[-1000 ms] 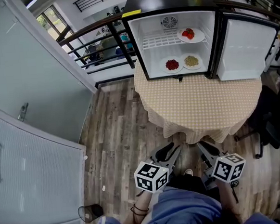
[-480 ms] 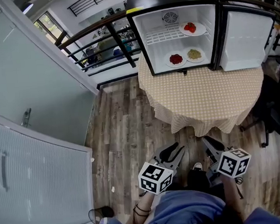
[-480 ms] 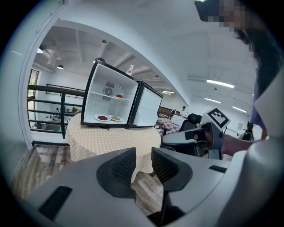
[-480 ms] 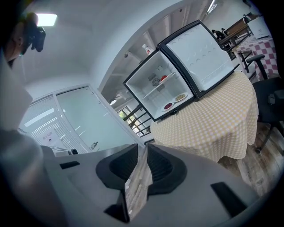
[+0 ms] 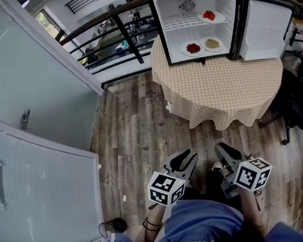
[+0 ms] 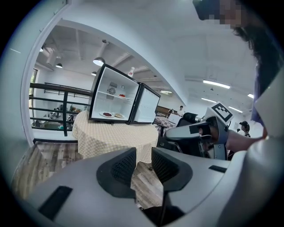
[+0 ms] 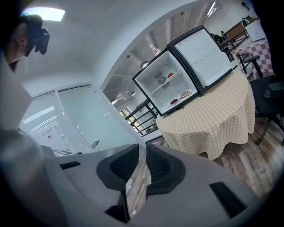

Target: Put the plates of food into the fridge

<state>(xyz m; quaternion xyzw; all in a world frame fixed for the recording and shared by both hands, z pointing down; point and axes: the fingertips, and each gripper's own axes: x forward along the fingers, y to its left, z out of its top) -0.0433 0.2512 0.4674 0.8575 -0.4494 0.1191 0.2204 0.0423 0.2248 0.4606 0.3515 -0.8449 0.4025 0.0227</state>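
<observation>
fridge: mini fridge [image 5: 168, 35] sits at the far edge of the round tabletop [image 5: 220, 94] with a beige checked cloth. Its door [image 5: 265, 28] is swung wide open to the right.
top shelf: one plate with red food [image 5: 209, 16], over on the right side of the wire rack.
fridge floor: two more side by side, a plate of dark red stuff [image 5: 193, 49] on the left and a plate of yellowish stuff [image 5: 212, 44] on the right. So all three plates are inside the fridge and the cloth in front of it is bare.
left tongs [image 5: 188, 158]: held low near the person's body, over the wood plank floor [image 5: 131, 135], well apart from the tabletop. Jaws are a little apart with only floor showing in the gap, so nothing is gripped.
right tongs [image 5: 220, 149]: just right of the left one, same low spot. Jaws are pretty much closed with only a hairline slit, nothing in them either.
also around: black railing [image 5: 119, 37] far left of the fridge, and a dark chair [image 5: 297, 111] off to the right.
</observation>
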